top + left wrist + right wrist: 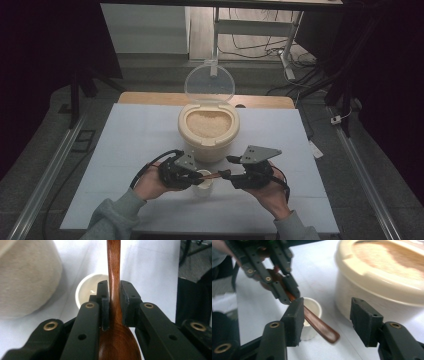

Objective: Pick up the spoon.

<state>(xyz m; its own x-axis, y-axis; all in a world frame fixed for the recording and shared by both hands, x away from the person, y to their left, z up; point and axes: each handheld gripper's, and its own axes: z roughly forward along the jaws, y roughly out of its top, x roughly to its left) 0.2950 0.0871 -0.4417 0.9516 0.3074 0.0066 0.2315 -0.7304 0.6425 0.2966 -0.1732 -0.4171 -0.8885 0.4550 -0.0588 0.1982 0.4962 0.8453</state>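
Left gripper [114, 298] clamped on spoon [114, 270] neck; right gripper [325, 315] wide open, empty. Clear right toward 3 o'clock before scooping rice [208, 123].

A white-covered table [130, 150] carries a cream rice container [208, 131], lid open; a small white cup [203, 183] stands just before it.

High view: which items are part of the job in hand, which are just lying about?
In the job:
- wooden spoon, clamped in the left claw
- right claw, open beside the spoon's handle
- small white cup under the spoon
- rice container, with its clear lid up

Lying about:
- cables on the floor beyond the table
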